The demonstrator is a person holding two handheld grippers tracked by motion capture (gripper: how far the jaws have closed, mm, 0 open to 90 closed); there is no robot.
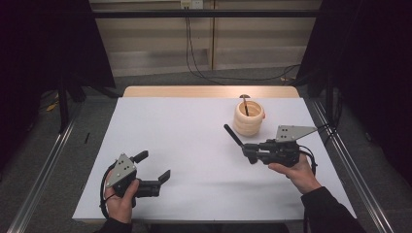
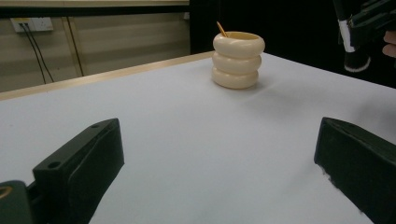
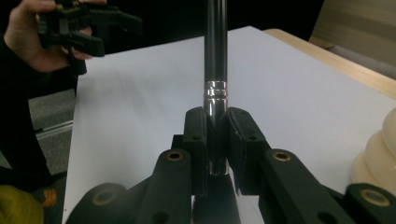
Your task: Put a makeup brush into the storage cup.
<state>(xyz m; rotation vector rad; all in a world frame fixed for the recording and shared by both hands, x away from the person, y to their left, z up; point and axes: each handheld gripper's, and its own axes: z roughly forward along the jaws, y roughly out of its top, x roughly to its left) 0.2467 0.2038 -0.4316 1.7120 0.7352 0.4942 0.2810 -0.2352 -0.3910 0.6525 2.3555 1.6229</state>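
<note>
Right claw clamping a brush; left claw idling wide open.

I am holding the brush by its metal ferrule, jaws closed tight on it, handle pointing up-left above the sheet, just short of the ringed cup. I am keeping the left claw empty near the sheet's front edge, with bare room lying between both claws.
</note>
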